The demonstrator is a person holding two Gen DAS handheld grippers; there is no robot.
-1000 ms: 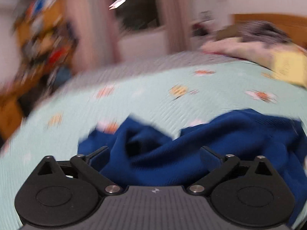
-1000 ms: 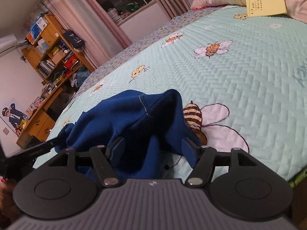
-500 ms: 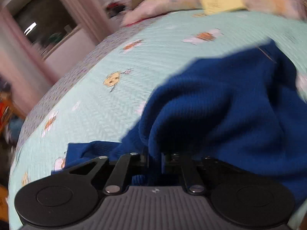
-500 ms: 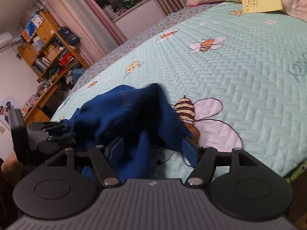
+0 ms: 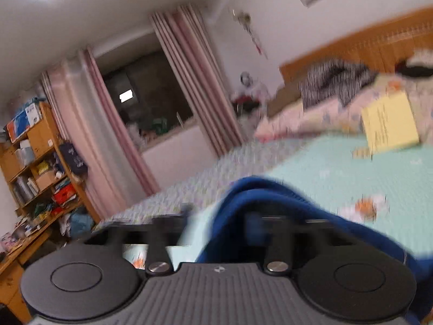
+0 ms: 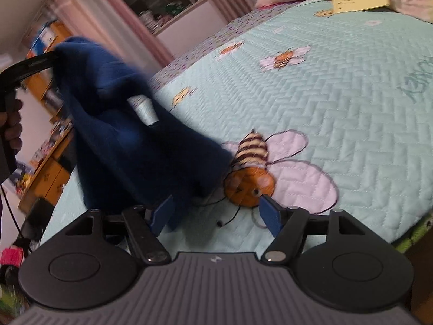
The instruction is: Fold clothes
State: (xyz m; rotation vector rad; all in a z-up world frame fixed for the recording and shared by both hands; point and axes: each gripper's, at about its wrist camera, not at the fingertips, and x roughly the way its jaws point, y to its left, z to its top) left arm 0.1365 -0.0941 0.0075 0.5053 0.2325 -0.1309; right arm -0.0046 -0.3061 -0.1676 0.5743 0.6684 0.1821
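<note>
From my left wrist the picture is smeared. My left gripper [image 5: 216,216] has its jaws wide and opening. The blue garment [image 5: 270,203] drapes over my right-hand finger and bunches between the two fingers; with the blur I cannot tell whether either pad presses on it. Beyond it lies the mint quilt [image 5: 338,168], with a yellow sheet of paper [image 5: 389,123] leaning on the pillows [image 5: 311,119] near the wooden headboard [image 5: 379,43]. Pink curtains [image 5: 194,81] frame a dark window [image 5: 146,100], and a cluttered wooden shelf [image 5: 35,168] stands at the left.

From my right wrist the view is sharper. My right gripper [image 6: 216,214] has its blue pads well apart, the jaws opening, and only quilt shows between them. The lower edge of the garment [image 6: 135,140] hangs just at my left-hand pad; I cannot tell whether it touches. The garment is lifted off the quilt [image 6: 351,94], its top hooked on my left gripper [image 6: 51,59], which my hand [image 6: 12,124] holds up. A pale label [image 6: 143,108] shows on the cloth. A large stitched bee [image 6: 254,168] lies on the quilt right beside the hanging cloth.
</note>
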